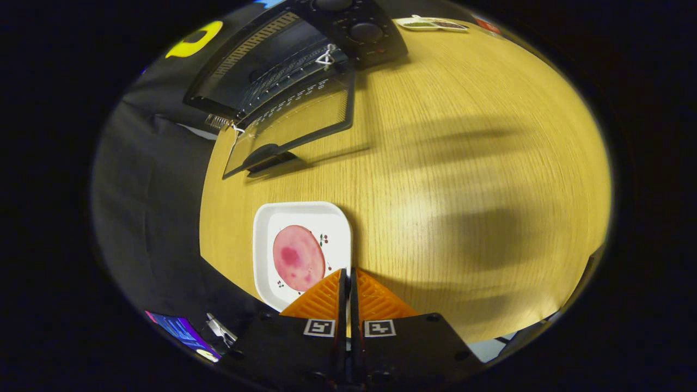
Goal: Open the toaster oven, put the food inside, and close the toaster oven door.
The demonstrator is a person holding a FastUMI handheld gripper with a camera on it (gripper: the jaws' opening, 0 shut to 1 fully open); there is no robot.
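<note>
Upper left, toaster oven (283, 49) door (291, 128) lies open; ham slice (298, 258) still on plate (264, 245); gripper (346, 280) clenched, empty.

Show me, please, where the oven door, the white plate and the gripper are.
oven door (294, 122): gripper view, its glass pane.
white plate (305, 209): gripper view, its far rim.
gripper (347, 272): gripper view, between the shut fingertips.

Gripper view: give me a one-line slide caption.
Closed orange tongs hover at the white plate of sliced ham, with the toaster oven door already open beyond.
</note>
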